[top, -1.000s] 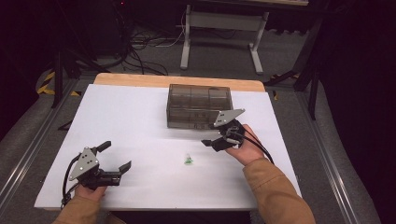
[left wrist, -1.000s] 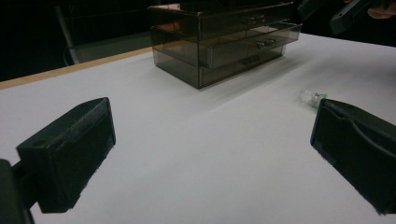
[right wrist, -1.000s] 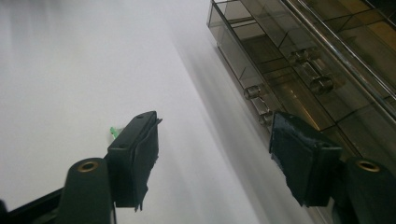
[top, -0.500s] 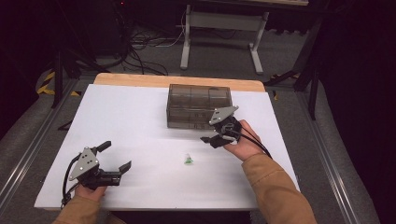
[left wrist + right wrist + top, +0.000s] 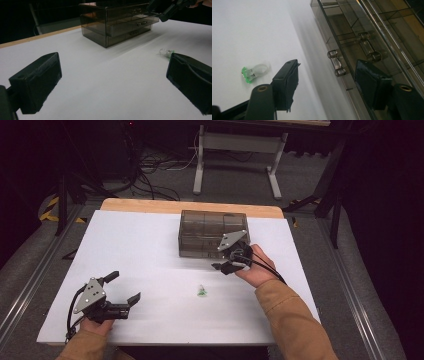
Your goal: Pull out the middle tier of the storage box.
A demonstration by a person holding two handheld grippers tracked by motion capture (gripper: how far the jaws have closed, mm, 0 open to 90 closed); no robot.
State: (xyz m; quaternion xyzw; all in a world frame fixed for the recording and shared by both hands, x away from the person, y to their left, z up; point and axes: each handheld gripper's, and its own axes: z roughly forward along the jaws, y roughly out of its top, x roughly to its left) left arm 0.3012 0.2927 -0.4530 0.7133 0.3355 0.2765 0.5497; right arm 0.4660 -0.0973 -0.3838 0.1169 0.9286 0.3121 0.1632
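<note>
High view: your right gripper (image 5: 226,261) sat at the near right corner of the smoky drawer box (image 5: 212,232), far of centre on the white table (image 5: 150,245), its jaws apart with nothing between them. Your left gripper (image 5: 123,289) rested near the table's near left edge, jaws wide and empty. A small clear ring with a green end (image 5: 201,291) lay alone on the bare sheet between the two grippers, nearer the right one, with nothing standing between it and either. Beyond the far edge stood a metal stand (image 5: 235,155) and loose cables (image 5: 150,167) on the floor.

Left gripper view: both black jaws stood far apart over the table. The ring lay just beyond the right-hand jaw, the drawer box farther off, with your right gripper at its front.

Right gripper view: the jaws were open, one beside the lowest clear drawer handle (image 5: 336,65), the other overlapping the box front. The ring lay apart on the table.
</note>
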